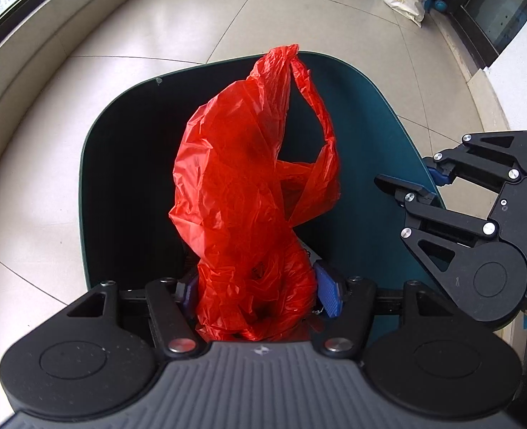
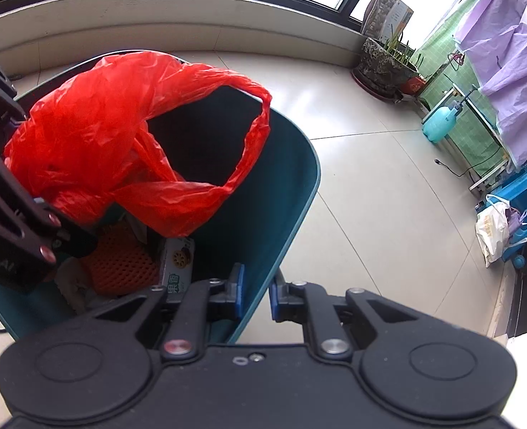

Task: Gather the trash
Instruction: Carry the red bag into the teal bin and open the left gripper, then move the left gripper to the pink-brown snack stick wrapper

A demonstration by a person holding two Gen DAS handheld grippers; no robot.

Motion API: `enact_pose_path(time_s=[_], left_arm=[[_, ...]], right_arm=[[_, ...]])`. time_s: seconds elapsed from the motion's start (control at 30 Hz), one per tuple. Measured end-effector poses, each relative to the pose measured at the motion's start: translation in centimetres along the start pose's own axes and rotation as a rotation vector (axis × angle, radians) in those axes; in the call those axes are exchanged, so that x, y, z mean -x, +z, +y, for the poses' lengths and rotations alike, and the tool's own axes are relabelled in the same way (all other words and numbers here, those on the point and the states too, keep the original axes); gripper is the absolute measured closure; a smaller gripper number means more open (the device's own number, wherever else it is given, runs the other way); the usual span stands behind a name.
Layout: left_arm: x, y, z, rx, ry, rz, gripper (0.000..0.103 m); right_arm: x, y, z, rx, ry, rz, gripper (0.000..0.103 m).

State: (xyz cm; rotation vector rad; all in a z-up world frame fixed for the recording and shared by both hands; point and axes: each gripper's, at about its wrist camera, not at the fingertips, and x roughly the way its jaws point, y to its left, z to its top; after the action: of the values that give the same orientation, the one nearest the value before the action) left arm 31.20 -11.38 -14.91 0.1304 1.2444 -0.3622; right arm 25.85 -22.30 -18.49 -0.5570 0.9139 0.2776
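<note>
A red plastic bag hangs over the open mouth of a dark teal trash bin. My left gripper is shut on the bag's bunched end, blue pads pressing both sides. In the right wrist view the bag shows a looped handle over the bin. My right gripper straddles the bin's near wall, one pad inside and one outside, a small gap showing. It also shows in the left wrist view at the bin's right rim. Trash lies inside: orange foam net, a snack box.
Beige tiled floor surrounds the bin. A window ledge runs behind. A potted plant, blue sprayer bottle, blue stool and white bags stand at the right.
</note>
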Motion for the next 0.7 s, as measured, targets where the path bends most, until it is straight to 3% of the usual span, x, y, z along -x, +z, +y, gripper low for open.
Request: enact_pose_path(time_s=[0.13,0.2,0.37,0.7], left_arm=[[0.1,0.1,0.6,0.011,-0.01,0.01,0.037],[0.1,0.0,0.7,0.019,-0.01,0.005,0.03],[0.8,-0.2,1.2,0.027,-0.02,-0.016,0.03],[6.1,-2.5,3.1,0.03,-0.041,-0.139,0.03]], right_arm=[[0.0,0.0,0.0,0.001,0.0,0.0,0.09],[0.1,0.1,0.0,0.0,0.002,0.002,0.09],[0.1,0.2,-0.1,0.0,0.0,0.004,0.09],[-0.1,0.2,-0.2,-0.001,-0.002,0.002,0.091]])
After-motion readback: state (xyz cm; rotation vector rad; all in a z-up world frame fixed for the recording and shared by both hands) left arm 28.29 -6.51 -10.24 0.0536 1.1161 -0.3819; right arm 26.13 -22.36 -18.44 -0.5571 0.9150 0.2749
